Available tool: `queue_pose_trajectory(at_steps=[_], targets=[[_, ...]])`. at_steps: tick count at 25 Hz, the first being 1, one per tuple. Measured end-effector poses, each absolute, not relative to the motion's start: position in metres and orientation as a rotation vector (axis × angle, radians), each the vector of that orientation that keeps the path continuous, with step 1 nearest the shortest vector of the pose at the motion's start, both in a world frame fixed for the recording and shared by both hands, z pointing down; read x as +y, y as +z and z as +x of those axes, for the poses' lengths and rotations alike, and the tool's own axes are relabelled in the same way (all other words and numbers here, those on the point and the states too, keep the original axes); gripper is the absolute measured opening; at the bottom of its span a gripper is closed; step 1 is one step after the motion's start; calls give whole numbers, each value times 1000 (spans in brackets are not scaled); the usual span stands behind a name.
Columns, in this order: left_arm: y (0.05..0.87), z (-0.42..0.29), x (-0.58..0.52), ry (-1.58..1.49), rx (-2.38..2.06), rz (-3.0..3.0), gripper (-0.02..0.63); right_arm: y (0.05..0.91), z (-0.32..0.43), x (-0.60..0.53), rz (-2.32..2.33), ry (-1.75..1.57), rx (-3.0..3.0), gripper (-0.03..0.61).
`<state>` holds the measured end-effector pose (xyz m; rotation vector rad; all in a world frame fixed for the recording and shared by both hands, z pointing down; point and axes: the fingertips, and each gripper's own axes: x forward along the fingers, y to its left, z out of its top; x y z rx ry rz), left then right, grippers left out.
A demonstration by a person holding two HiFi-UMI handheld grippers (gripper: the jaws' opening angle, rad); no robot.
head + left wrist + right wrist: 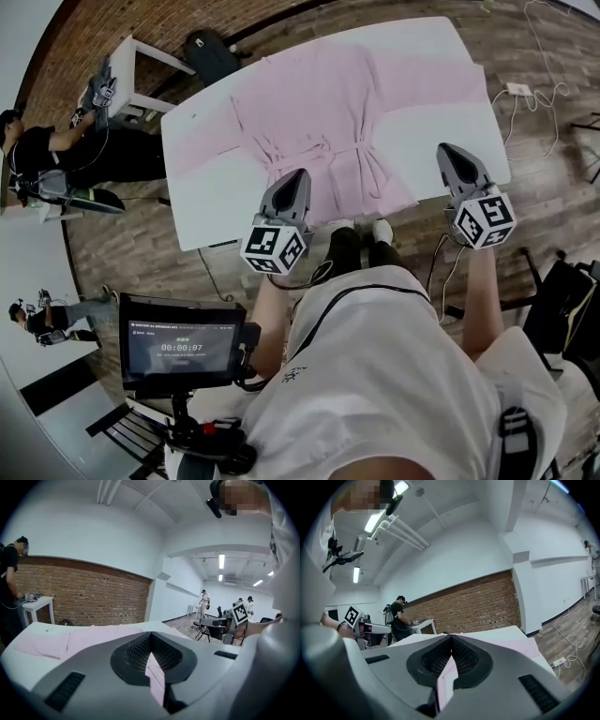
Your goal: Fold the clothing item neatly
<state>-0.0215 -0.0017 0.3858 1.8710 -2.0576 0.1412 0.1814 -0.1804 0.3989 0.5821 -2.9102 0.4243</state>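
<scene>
The left gripper point(300, 174) covers part of the robe's point(319, 103) near hem. In their own views, it and the right gripper point(451, 638) block most of the bench point(202, 192). The monitor's point(183, 349) print is unreadably small.

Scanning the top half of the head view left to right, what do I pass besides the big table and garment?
Person in black → small white table → black bag → left gripper → right gripper → power strip.
</scene>
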Motion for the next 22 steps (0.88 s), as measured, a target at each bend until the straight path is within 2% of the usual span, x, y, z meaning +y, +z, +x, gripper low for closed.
queue_pose_trajectory(at_steps=[10, 17, 22], targets=[[424, -21, -109, 139, -1833, 2020, 2, 458, 197, -271, 964, 483, -2752, 3], [435, 31, -164, 165, -1631, 2158, 2, 472, 232, -326, 1164, 458, -2632, 2], [472, 65, -204, 188, -1468, 2225, 2, 523, 234, -371, 1272, 493, -2505, 2]])
